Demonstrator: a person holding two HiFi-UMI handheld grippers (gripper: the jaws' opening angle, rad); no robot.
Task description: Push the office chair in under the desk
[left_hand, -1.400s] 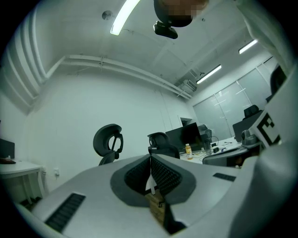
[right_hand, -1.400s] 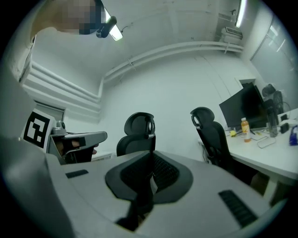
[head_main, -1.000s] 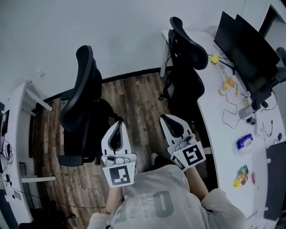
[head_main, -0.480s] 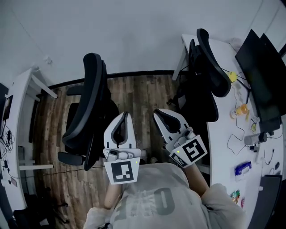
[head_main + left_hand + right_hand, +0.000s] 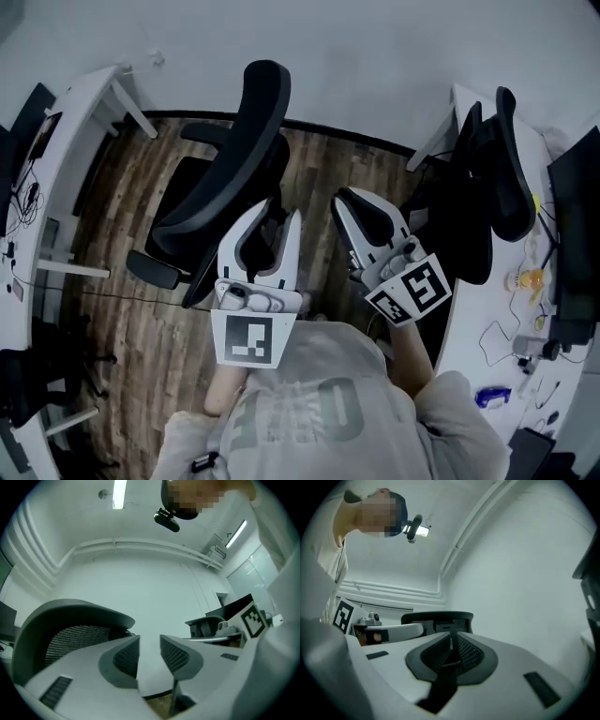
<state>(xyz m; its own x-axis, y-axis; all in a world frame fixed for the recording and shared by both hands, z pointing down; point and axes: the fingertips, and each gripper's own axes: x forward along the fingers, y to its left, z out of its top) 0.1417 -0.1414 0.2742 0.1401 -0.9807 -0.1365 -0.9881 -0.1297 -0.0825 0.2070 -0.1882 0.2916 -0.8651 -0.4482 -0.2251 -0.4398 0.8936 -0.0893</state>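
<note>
Office chair [image 5: 192, 187] out on floor [image 5: 122, 234], well apart from bench [image 5: 89, 94]. Left gripper [image 5: 281, 208] opening, empty, near backrest [image 5: 258, 112]; right gripper [image 5: 344, 197] closed, empty. Advise: press backrest squarely, push straight toward bench.

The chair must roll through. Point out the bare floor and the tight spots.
Bare floor lies between the left chair and the right chair, and between the left chair and the left desk. Crowded: the right desk, with monitor, bottle and cables.

head: overhead, steeply down | gripper views: low, upward along jaws | shared: office chair [image 5: 242, 159]
</note>
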